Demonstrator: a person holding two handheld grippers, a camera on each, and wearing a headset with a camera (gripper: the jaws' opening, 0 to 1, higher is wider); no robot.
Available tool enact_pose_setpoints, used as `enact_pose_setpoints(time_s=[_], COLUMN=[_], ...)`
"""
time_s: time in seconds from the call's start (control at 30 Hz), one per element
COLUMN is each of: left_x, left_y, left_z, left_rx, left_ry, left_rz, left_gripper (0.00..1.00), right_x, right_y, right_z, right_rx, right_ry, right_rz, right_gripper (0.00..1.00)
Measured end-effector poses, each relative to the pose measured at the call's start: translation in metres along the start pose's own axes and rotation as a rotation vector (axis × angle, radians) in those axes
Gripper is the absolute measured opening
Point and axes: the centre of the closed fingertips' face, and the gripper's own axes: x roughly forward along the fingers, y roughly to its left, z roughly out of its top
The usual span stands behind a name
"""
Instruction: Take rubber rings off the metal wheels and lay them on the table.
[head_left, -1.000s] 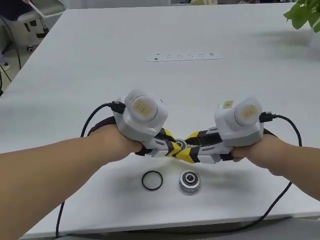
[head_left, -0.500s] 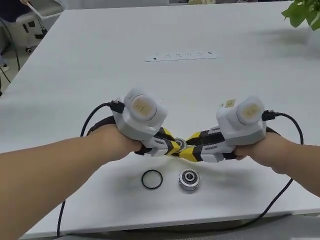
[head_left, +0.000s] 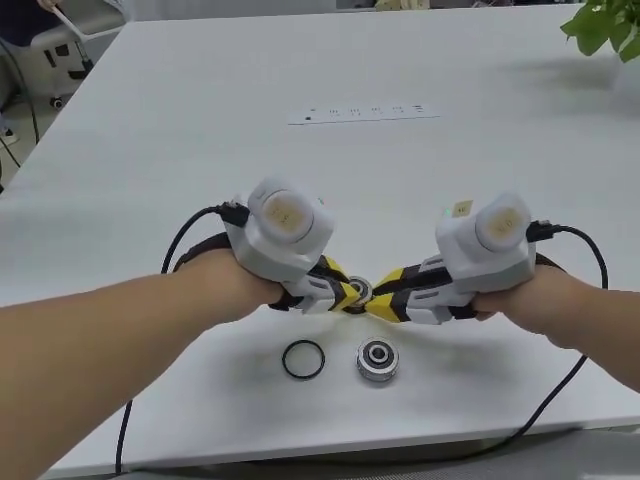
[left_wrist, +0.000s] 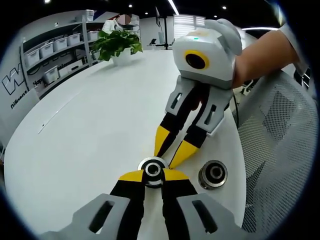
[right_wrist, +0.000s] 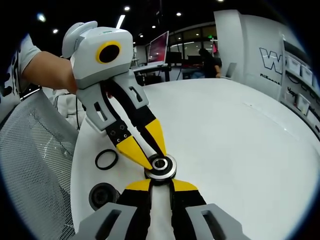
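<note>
Two pairs of tongs are meeting tip to tip above a white table (head_left: 300, 180) as a person works on a second metal wheel (head_left: 360, 290). The left tongs (head_left: 347, 293) are pinching that wheel across its rim and holding it clear of the surface. In the left gripper view their yellow tips are pressing on either side of the metal wheel (left_wrist: 152, 169). The right tongs (head_left: 380, 303) are coming in from the opposite side, and their jaws are standing only narrowly parted with the tips at the wheel's edge. Whether they are already biting the rubber ring cannot be told.

Little is changing from a second ago. The left tongs are staying put, while the right tongs are drifting a shade outward, away from their partner, with the tips remaining at the wheel. That is reading as the opening of a pull rather than its finish: in the right gripper view a dark band is still circling the held wheel (right_wrist: 162, 167), so this ring appears still seated.

Below the tongs, on the person's side, one freed rubber ring (head_left: 303, 359) is lying flat under the left pair. A bare wheel (head_left: 377, 360) is sitting just beside it under the meeting tips. One wheel looks finished, and the one in hand is still waiting for its ring to come away.
</note>
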Motion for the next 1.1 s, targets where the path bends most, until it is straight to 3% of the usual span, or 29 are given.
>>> enact_pose_setpoints(time_s=[0.53, 0.8, 1.1], left_x=[-0.0008, -0.0009, -0.0009], left_y=[-0.0002, -0.0003, 0.0], left_z=[-0.0007, -0.001, -0.0013], left_rx=[-0.004, -0.005, -0.007], left_ry=[0.003, 0.004, 0.002], left_rz=[0.005, 0.007, 0.01], left_gripper=[0.07, 0.07, 0.07], right_x=[-0.0027, -0.0024, -0.0038], right_y=[-0.0021, -0.002, -0.0036], right_z=[-0.0016, -0.0017, -0.0013], right_rx=[0.005, 0.019, 0.081], right_ry=[0.016, 0.018, 0.01], right_rz=[-0.024, -0.029, -0.031], right_gripper=[0.0, 0.0, 0.0])
